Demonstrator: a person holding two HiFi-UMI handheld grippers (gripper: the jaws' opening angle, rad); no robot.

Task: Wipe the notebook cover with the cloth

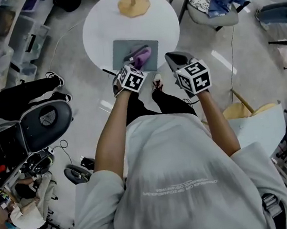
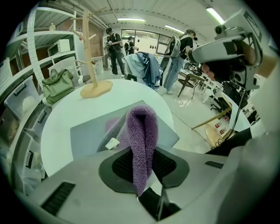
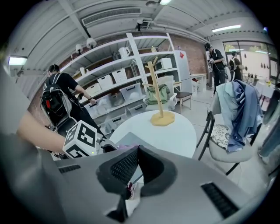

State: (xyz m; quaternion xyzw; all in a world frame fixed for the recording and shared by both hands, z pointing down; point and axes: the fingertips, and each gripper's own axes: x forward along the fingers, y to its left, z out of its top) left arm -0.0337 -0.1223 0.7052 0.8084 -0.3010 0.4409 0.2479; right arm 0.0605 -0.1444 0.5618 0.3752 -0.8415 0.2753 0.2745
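Note:
A grey notebook (image 1: 124,49) lies on a round white table (image 1: 163,23), near its front edge. My left gripper (image 1: 136,61) hovers over the notebook's front part, shut on a purple cloth (image 1: 143,56). In the left gripper view the cloth (image 2: 142,135) stands folded in a loop between the jaws, above the notebook (image 2: 89,131). My right gripper (image 1: 174,58) is at the table's front right edge, beside the notebook, shut with nothing in it. In the right gripper view its jaws (image 3: 137,152) meet at the tips, and the notebook (image 3: 125,140) shows beyond them.
A wooden stand (image 1: 133,3) rises at the table's far side. A chair draped with blue clothes (image 1: 218,1) sits to the right, a black chair (image 1: 45,118) to the left. Shelves with bins (image 3: 118,83) and several people stand around.

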